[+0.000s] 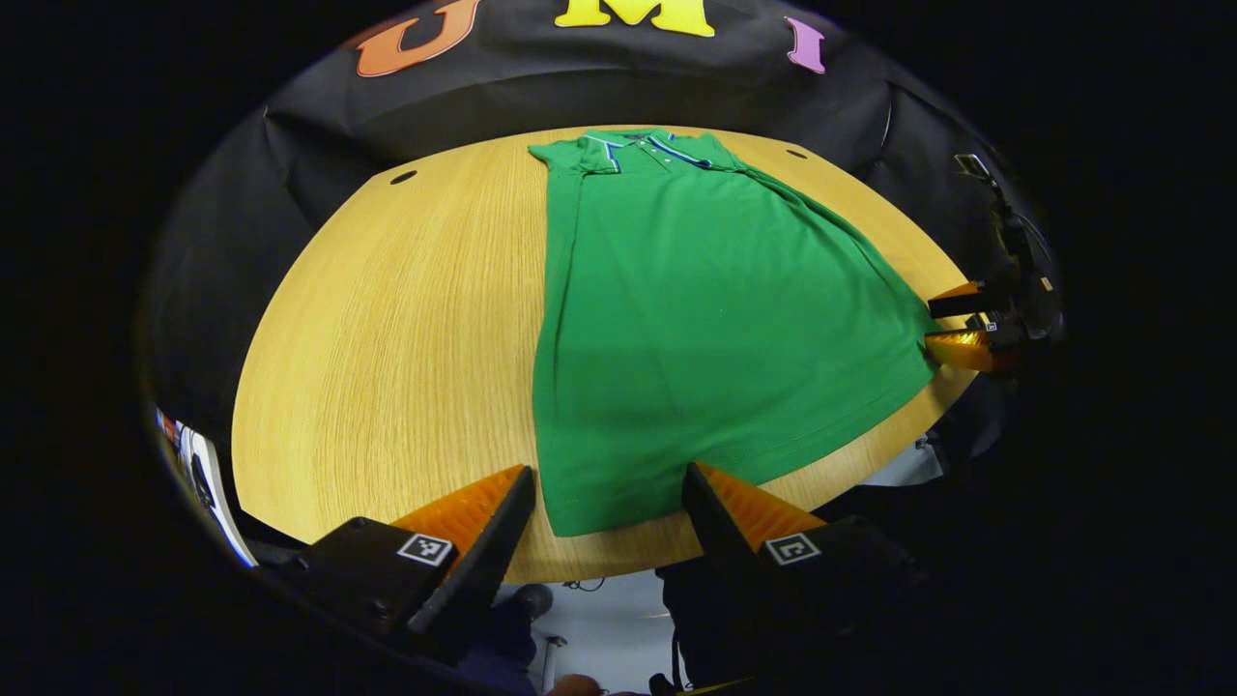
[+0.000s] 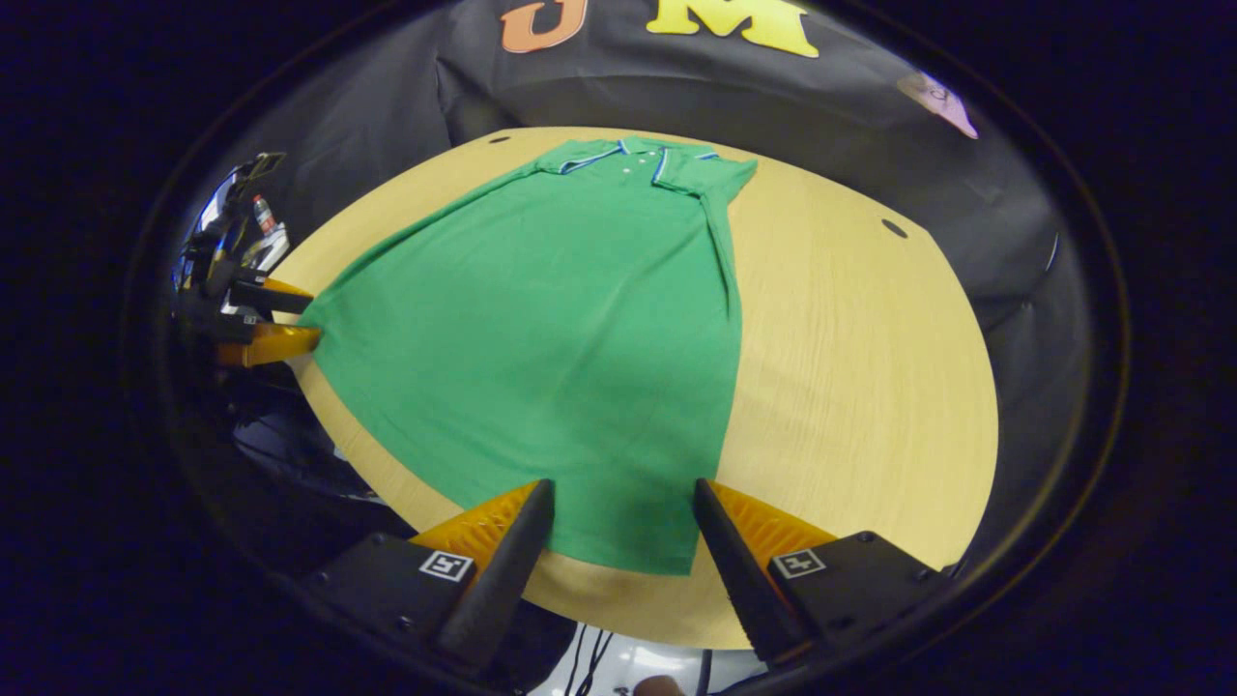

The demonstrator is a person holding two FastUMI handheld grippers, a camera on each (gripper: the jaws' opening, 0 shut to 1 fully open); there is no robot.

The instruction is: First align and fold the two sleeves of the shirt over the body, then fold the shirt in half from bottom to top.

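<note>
While I hold both claws low at the near edge of the wooden table (image 1: 387, 319), the green shirt (image 1: 696, 319) lies flat on it, collar (image 1: 643, 147) at the far end and hem towards me. Both sleeves already lie folded over the body, so the shirt forms one long narrow panel.

From the left gripper view, my left gripper (image 1: 609, 483) stands with its fingers spread wide, and the shirt's near-left hem corner lies between them; I cannot tell whether either finger touches the cloth. Off to the right in that view, my right gripper (image 1: 952, 324) sits at the other hem corner.

From the right gripper view, my right gripper (image 2: 623, 498) is likewise spread apart, its fingers on either side of the near-right hem corner of the shirt (image 2: 560, 329). At the left of that view my left gripper (image 2: 290, 319) shows sideways, its fingertips parted right at the cloth's far hem corner.
</note>
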